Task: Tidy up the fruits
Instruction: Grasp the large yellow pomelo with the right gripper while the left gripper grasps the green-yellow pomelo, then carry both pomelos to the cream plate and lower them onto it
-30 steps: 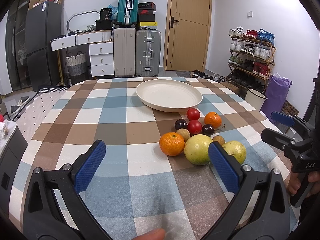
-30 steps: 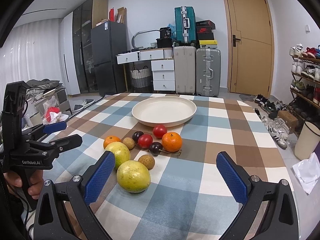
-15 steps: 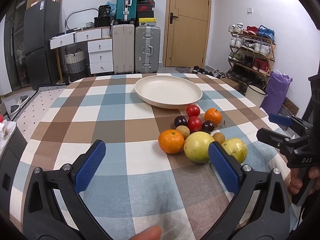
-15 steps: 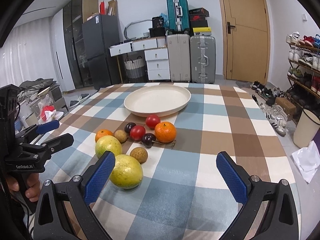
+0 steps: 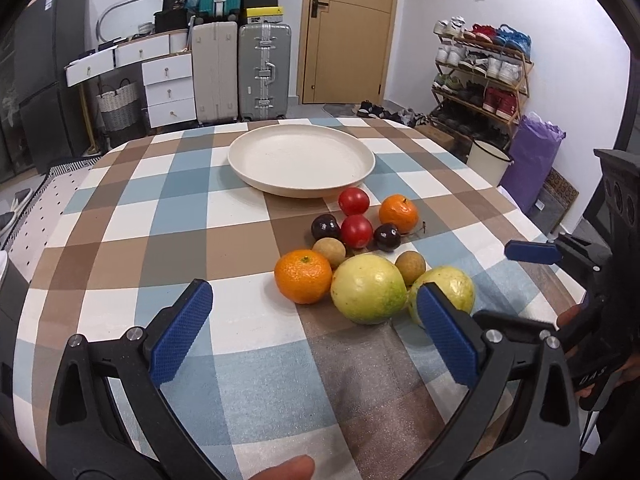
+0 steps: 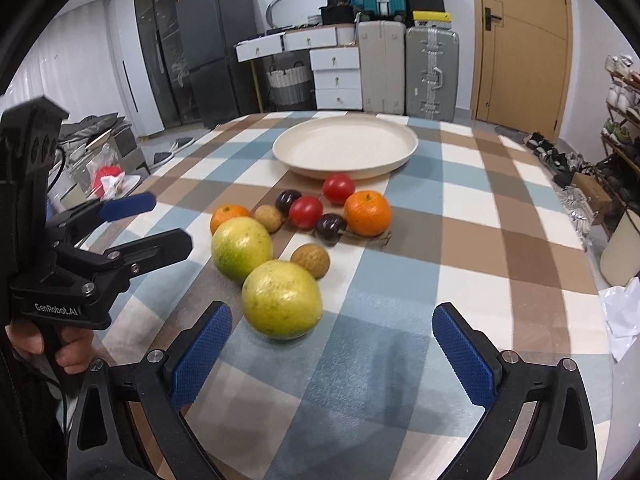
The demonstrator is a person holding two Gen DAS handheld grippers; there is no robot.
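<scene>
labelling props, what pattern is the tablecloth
Blue, brown and white checks on the tablecloth, clearest in the left wrist view.

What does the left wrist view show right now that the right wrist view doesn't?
Only the left wrist view shows the purple bag beside the full shoe rack, and the right tool from the side. Only the right wrist view shows the left tool from the side, and the red item on the floor. Both show the empty cream plate, the fruit cluster before it, the suitcases and the door.
</scene>
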